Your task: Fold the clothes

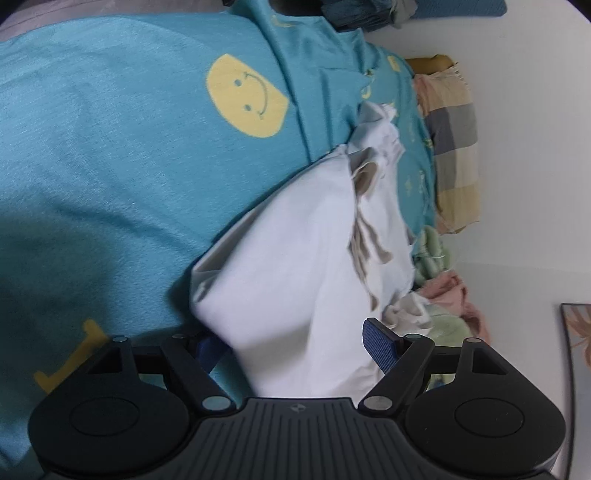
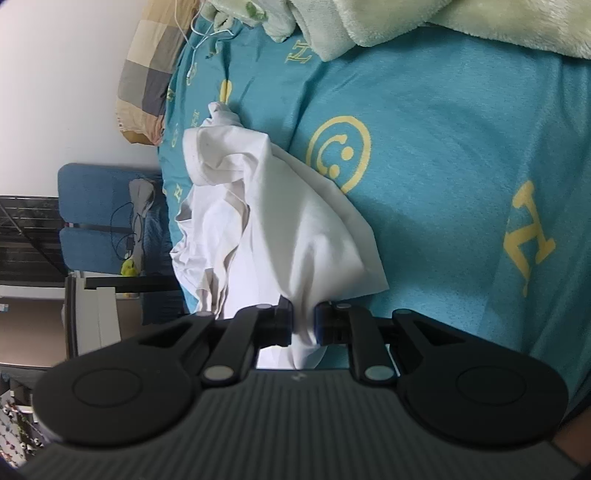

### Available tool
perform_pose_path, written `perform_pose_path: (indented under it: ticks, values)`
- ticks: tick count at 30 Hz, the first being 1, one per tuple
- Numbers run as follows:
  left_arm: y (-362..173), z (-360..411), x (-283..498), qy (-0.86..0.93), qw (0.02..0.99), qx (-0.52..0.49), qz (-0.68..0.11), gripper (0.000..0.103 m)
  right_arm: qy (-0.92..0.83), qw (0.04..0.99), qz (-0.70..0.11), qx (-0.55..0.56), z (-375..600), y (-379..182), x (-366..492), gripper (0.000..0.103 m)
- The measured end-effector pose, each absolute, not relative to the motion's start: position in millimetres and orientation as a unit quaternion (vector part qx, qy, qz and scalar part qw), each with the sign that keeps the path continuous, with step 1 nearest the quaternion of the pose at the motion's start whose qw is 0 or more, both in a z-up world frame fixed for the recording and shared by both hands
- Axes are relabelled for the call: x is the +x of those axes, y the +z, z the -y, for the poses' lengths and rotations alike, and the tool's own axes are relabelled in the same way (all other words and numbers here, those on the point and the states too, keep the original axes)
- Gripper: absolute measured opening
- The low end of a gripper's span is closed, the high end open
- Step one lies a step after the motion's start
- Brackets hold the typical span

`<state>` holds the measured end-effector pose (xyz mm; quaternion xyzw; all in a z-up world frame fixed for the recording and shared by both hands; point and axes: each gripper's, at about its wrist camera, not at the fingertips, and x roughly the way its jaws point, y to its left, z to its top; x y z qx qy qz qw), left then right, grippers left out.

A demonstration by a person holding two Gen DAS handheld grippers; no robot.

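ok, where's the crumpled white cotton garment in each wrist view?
Left wrist: crumpled white cotton garment runs from bottom centre up toward centre right, between the open left gripper's fingers.
Right wrist: centre left, pinched at bottom centre by the right gripper.
Shared landmark: checked pillow beyond the teal smiley-print bedsheet.

A plain white garment (image 1: pixel 295 266) lies on a teal bedsheet (image 1: pixel 110 184) printed with yellow smiley faces (image 1: pixel 246 96) and yellow letters. A pillow (image 1: pixel 454 147) is checked in yellow, grey and pink. A fleece blanket (image 2: pixel 424 22) is pale green.
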<state>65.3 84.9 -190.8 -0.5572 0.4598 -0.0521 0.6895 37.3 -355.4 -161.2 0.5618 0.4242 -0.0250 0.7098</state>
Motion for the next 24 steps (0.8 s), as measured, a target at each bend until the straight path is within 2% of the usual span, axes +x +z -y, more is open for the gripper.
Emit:
perform_pose_path:
  ticks: [7, 12, 16, 24]
  values:
    - [-188, -83, 63, -0.043, 0.703, -0.541, -0.459, 0.075, -0.059, 0.699, -0.436, 0.564, 358, -171, 33, 0.016]
    - [-182, -90, 59, -0.044, 0.714, -0.551, -0.430, 0.062, -0.087, 0.697, -0.421, 0.574, 364, -174, 26, 0.016]
    - [-177, -89, 58, -0.069, 0.716, -0.562, -0.409, 0.061, -0.085, 0.694, -0.420, 0.579, 365, -175, 25, 0.016]
    - [-193, -73, 64, -0.067, 0.695, -0.538, -0.471, 0.061, -0.052, 0.677, -0.454, 0.577, 354, -180, 33, 0.019]
